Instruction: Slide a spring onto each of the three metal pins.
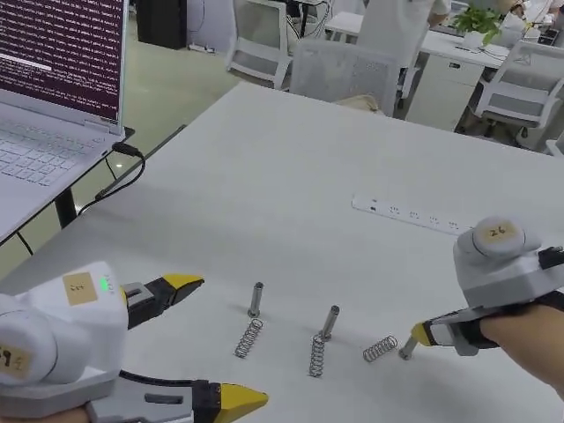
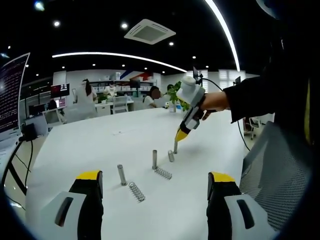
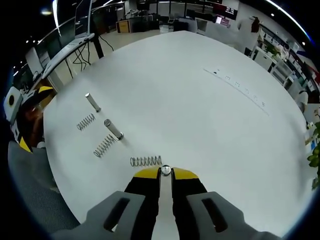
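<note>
Three short metal pins and three loose springs sit on the white table (image 1: 291, 167). The left pin (image 1: 256, 300) and middle pin (image 1: 330, 322) stand upright, with a spring (image 1: 249, 337) and another spring (image 1: 316, 355) lying just in front of them. My right gripper (image 1: 421, 334) is shut on the third pin (image 1: 408, 349), whose round top (image 3: 165, 170) shows between its yellow tips (image 3: 165, 175). The third spring (image 1: 380, 349) lies beside that pin, also seen as spring (image 3: 146, 161). My left gripper (image 1: 211, 342) hovers open near the table's front left, its fingers (image 2: 90, 177) wide apart and holding nothing.
An open laptop (image 1: 53, 88) stands at the far left with a black cable (image 1: 132, 167) running off the table edge. A white power strip (image 1: 414, 216) lies behind the pins. White office chairs (image 1: 339, 70) and other desks stand beyond the table.
</note>
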`<state>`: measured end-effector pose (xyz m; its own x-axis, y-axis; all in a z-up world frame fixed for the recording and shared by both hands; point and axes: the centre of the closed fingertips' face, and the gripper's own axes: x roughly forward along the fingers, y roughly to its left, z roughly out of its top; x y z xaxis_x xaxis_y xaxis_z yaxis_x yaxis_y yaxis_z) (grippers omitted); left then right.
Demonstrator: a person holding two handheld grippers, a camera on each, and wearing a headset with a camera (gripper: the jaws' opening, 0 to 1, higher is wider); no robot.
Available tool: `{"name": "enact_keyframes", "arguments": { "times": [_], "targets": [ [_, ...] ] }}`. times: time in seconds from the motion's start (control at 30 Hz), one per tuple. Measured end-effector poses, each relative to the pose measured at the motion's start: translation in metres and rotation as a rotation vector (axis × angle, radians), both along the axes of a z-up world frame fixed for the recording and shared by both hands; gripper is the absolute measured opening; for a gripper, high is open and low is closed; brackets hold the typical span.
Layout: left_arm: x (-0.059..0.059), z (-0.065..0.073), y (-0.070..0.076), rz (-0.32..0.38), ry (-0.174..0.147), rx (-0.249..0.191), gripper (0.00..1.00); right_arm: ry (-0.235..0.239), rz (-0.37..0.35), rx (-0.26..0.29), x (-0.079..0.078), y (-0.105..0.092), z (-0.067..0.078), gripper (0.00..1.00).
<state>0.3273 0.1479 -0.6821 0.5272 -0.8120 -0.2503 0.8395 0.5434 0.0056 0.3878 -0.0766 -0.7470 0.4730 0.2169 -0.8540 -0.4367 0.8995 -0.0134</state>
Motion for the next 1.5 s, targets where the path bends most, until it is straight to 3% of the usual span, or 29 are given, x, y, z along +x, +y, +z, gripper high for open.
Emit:
{"name": "enact_keyframes", "arguments": {
  "times": [0.6,0.97,1.27,1.5],
  "targets": [
    [-0.001,-0.001,0.000,-0.003,0.003,0.005,0.83,-0.012,0.041,-0.006,0.001,0.003,0.002,0.07],
    [-0.002,0.000,0.000,-0.005,0.001,0.005,0.83,-0.041,0.092,-0.038,0.000,0.004,0.008,0.17],
    [-0.002,0.000,0.000,-0.004,0.000,0.007,0.83,-0.080,0.224,-0.086,0.002,0.012,0.013,0.25],
    [-0.002,0.001,0.000,-0.003,-0.001,0.007,0.83,-0.044,0.397,-0.120,-0.001,0.020,0.010,0.29]
  ]
}}
